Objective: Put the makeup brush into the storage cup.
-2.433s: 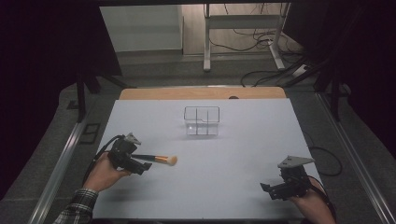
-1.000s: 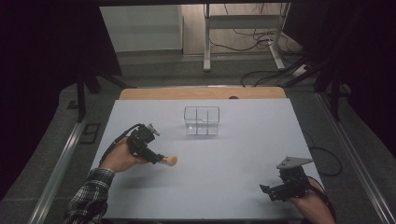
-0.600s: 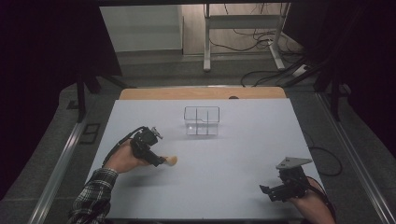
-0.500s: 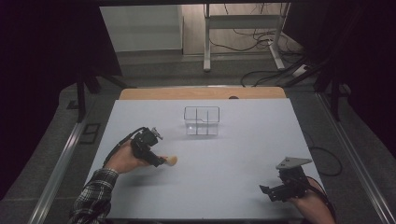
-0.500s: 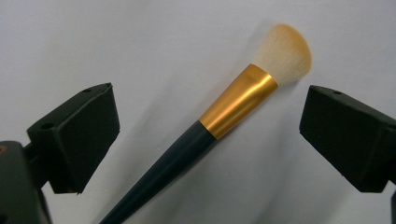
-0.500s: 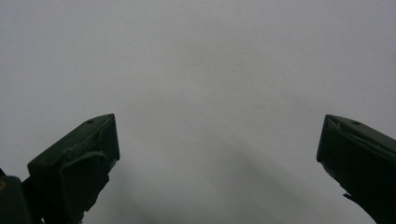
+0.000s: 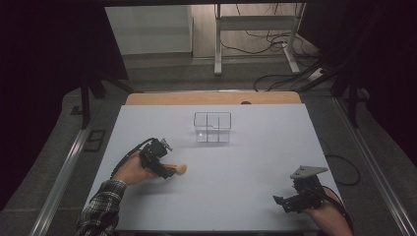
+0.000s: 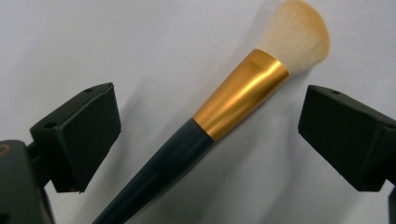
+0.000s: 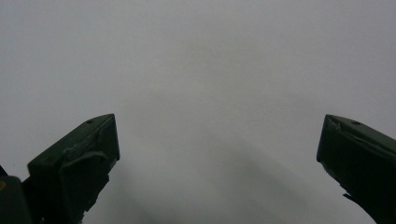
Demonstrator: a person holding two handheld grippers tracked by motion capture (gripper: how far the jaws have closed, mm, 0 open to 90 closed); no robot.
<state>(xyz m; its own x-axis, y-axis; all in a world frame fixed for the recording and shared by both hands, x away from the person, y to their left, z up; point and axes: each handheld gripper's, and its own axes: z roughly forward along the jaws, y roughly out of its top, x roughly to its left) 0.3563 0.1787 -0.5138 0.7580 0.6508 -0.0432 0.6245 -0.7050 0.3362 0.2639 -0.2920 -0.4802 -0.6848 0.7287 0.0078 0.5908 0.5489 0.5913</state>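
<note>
the left tongs (image 8: 208, 140) are hanging wide open around the dark-handled, gold-banded makeup brush (image 8: 233, 100), not gripping; closing seems next. the right tongs (image 9: 217, 161) are resting open, empty.

White table (image 7: 255, 167) with brush (image 8: 224, 107) and seemingly clear divided box (image 7: 212, 127).

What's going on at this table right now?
A person holds a gripper in each hand. The left gripper is open, its jaws on either side of a makeup brush with a dark handle, gold ferrule and pale bristles lying on the white table. The right gripper is open over bare table. A clear divided box sits mid-table.
</note>
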